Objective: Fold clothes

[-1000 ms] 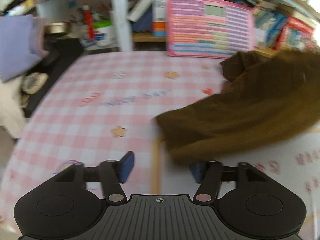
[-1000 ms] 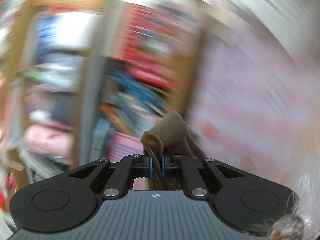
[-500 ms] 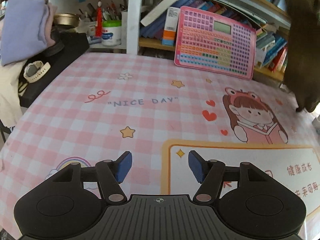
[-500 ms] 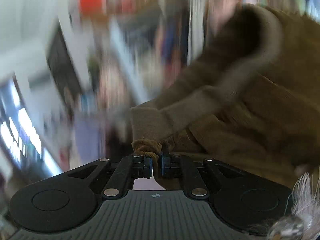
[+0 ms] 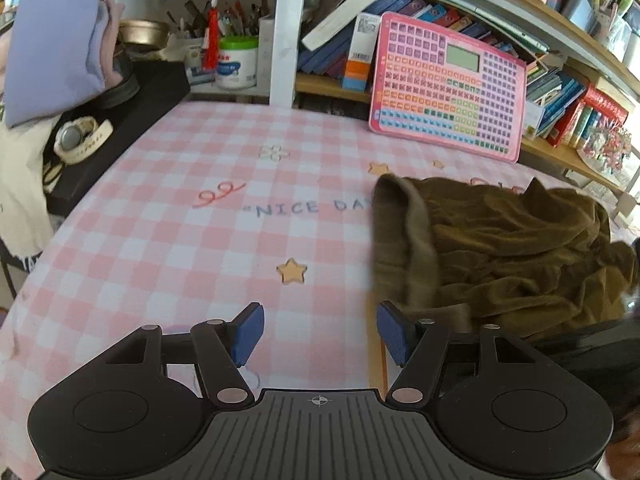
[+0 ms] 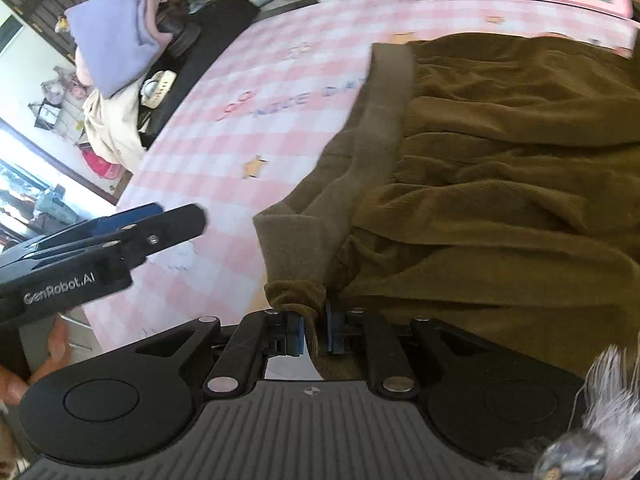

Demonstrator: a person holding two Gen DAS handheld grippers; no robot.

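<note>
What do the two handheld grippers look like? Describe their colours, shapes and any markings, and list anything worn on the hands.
Both grippers, left and right, have matte black bodies with a ribbed centre plate, two round side discs, silver pivot pins and a small crosshair mark. The fingertips carry blue textured pads. Seen side-on, the left one bears white "GenRobot.AI" lettering. No cables or sleeves show; grey fringe hangs by the right gripper.

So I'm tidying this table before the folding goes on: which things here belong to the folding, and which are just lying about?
Part of the folding:
- brown garment, crumpled on the checked tablecloth
- right gripper, jaws opening, cloth between them
- left gripper, open and empty

Just lying about:
- pink keyboard toy
- watch
- lilac folded cloth
- white tub
</note>
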